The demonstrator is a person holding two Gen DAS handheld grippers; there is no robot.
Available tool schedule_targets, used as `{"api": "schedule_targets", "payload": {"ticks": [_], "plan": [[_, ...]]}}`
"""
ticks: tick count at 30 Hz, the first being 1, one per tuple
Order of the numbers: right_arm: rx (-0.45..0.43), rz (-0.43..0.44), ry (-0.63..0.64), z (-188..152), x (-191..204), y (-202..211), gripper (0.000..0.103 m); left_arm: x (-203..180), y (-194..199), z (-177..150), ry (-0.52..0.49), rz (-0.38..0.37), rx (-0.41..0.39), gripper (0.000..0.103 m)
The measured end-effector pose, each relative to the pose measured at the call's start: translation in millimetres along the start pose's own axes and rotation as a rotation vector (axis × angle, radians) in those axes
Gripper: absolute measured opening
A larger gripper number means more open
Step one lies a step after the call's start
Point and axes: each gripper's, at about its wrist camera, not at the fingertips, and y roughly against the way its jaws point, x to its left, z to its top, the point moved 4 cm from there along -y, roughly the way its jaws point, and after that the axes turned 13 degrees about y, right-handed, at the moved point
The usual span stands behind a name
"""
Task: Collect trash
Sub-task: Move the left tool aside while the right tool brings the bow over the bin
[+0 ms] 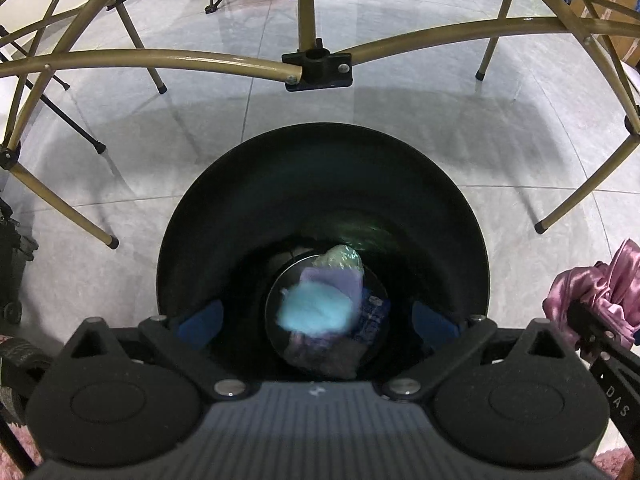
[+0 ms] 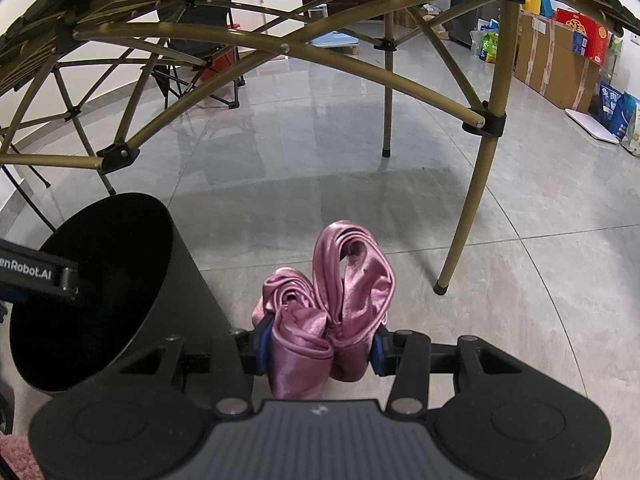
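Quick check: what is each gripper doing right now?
Left gripper: open, empty, above the black trash bin; a blue wad lies inside.
Right gripper: closed on pink satin cloth.

From the left wrist we look steeply down, close above the black bin. From the right wrist we face forward and down across the floor. Both views share bin and pink cloth.

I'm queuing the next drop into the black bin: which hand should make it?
Right. The right gripper is shut on the pink satin cloth just beside the black bin. The left gripper hangs open and empty over the bin.
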Motion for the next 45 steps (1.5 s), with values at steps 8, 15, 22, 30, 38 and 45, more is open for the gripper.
{"api": "schedule_targets", "payload": {"ticks": [8, 15, 22, 30, 38, 45], "plan": [[-0.002, 0.004, 0.004, 0.7, 1.1, 2.5, 0.044, 1.5, 1.7, -2.0, -0.003, 0.005, -0.003, 0.103], [0.006, -0.001, 0.003, 2.9, 3.3, 8.7, 0.044, 9.1, 6.3, -1.1, 0.010, 0.002, -0.017, 0.103], [-0.008, 0.005, 0.018, 9.4, 11.9, 17.2, 0.044, 21.8, 14.8, -0.3, 0.028, -0.008, -0.040, 0.103], [-0.047, 0.028, 0.047, 26.0, 34.0, 33.4, 0.044, 41.5, 25.4, 1.4, 0.052, -0.016, -0.064, 0.103], [-0.067, 0.067, 0.075, 41.3, 60.5, 43.1, 0.044, 61.1, 39.3, 2.8, 0.066, -0.029, -0.100, 0.103], [-0.082, 0.110, 0.097, 54.0, 85.6, 48.0, 0.044, 82.3, 49.7, 3.7, 0.097, -0.028, -0.133, 0.103]]}}
